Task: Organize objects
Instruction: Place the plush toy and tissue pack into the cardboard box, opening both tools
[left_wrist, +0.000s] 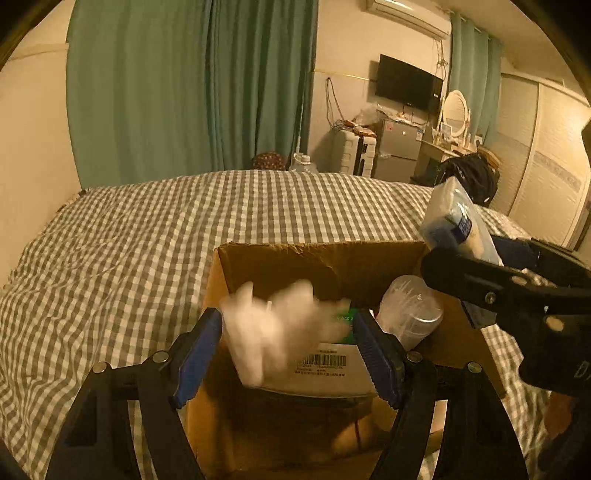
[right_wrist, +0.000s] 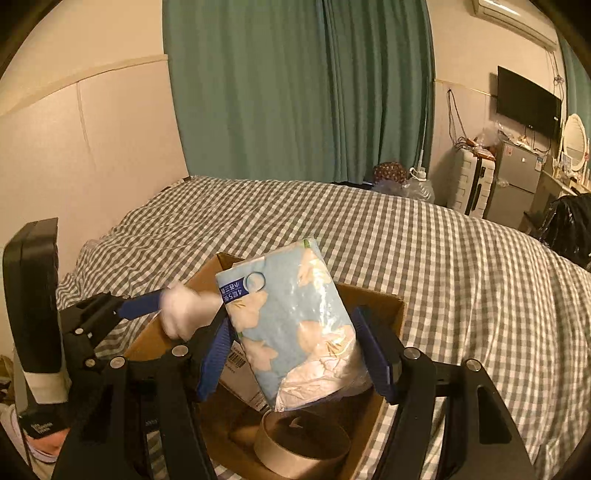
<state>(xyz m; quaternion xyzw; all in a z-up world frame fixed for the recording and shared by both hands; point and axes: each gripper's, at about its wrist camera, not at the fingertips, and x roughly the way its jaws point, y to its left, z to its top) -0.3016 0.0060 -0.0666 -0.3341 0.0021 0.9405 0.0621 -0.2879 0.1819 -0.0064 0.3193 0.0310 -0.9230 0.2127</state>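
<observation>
From the left wrist camera, the left gripper (left_wrist: 287, 350) hangs over the open brown cardboard box (left_wrist: 321, 258) that sits on the grey-and-white checked bed (left_wrist: 147, 236). Between its blue pads (left_wrist: 376, 354) is a blurred white soft item (left_wrist: 273, 325). The jaws stand fairly wide, and whether the pads are pressing it I cannot tell through the blur. Below it, inside the box, lie a white carton with a barcode label (left_wrist: 325, 369) and a clear plastic tub of cotton swabs (left_wrist: 412, 310). To the right, the right gripper (left_wrist: 480, 273) comes in above the box's right wall, carrying a pale blue plastic-wrapped tissue pack (left_wrist: 452, 221).

From the right wrist camera, the right gripper (right_wrist: 295, 354) is clamped on the tissue pack (right_wrist: 291, 321), pads on its lower sides. The pack's long axis runs up and slightly left, its upper end tilted away over the box (right_wrist: 376, 302). Its lower end hangs directly above a roll of brown packing tape (right_wrist: 303, 446) lying flat on the box floor. The left gripper (right_wrist: 166, 306) with the white item (right_wrist: 184, 310) is to the left, over the box's left part.

I judge the drop turns on this: the pack is already over the opening, so the way is straight down. The tape sits right beneath it, and free floor lies toward the far right corner.
</observation>
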